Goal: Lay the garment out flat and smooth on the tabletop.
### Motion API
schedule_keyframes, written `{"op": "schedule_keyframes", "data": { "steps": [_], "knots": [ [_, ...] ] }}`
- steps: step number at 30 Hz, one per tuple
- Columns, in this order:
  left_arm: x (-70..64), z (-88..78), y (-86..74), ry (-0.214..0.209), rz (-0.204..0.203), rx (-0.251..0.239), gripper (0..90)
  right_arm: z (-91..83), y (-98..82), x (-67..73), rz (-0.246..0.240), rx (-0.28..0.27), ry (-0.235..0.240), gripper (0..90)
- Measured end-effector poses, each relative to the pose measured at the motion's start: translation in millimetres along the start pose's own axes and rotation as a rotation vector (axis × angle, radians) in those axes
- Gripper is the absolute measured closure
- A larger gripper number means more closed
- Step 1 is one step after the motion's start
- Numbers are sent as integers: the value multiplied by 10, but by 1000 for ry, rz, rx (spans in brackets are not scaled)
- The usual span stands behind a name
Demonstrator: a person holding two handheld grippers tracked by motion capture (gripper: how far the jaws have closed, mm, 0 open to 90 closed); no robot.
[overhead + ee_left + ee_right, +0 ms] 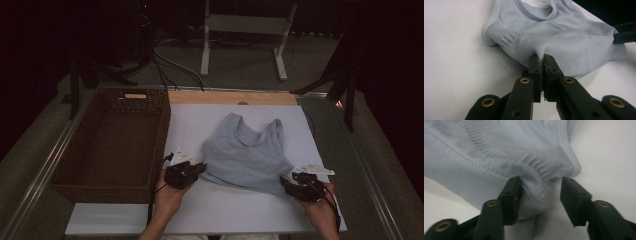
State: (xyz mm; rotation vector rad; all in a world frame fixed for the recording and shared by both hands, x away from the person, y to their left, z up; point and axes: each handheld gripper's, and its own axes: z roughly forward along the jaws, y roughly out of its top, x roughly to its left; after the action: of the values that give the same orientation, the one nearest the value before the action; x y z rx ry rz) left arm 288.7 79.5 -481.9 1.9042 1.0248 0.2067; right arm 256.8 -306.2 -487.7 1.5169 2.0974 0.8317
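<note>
High view shows the soft pale blue knitted top (247, 152) lying flat on the white counter (200, 210), beside the brown woven basket (112, 142). My left gripper (200, 167) is pinched tight on the bottom hem. My right gripper (540, 192) is part open, with the other hem corner bunched between its jaws. I should squeeze it firmly, then lift both together.

The high view is dim and grainy: the white board (200, 210) catches the light while the room behind sinks into near black. The 2 gripper views are brighter and evenly lit, with soft shadows under the grey top (554, 32). Their near jaws are blurred, most in the right gripper view.
</note>
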Motion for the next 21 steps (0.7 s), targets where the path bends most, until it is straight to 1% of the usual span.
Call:
{"op": "schedule_keyframes", "data": {
  "steps": [1,2,7,8,9,10,12,13,16,18,20,21],
  "knots": [
    [-2,3,-7,-1,1,3,881,8,-3,-5,0,2,-1,558],
    [-3,4,-11,1,1,4,881,17,-6,-12,4,8,7,599],
    [-10,0,-55,3,4,19,881,51,-16,-15,3,24,12,621],
    [-15,4,-104,3,3,36,881,58,-19,-19,3,26,13,622],
    [-18,5,-125,0,4,42,877,72,-30,-22,6,33,19,622],
    [-17,4,-136,-3,2,41,848,75,-35,-19,5,33,19,624],
    [-5,-4,-135,-9,-12,26,704,73,-38,-15,1,35,17,624],
    [3,-10,-125,-16,-18,15,666,70,-38,-16,4,33,18,621],
    [12,-5,-85,1,-37,-15,557,67,-38,-16,4,34,16,605],
    [20,15,-58,15,-49,-27,517,68,-41,-17,5,35,12,587],
    [29,42,-40,22,-60,-37,496,69,-47,-22,10,35,10,574],
    [31,60,-34,31,-63,-35,479,69,-50,-26,14,35,11,570]
  ]
}}
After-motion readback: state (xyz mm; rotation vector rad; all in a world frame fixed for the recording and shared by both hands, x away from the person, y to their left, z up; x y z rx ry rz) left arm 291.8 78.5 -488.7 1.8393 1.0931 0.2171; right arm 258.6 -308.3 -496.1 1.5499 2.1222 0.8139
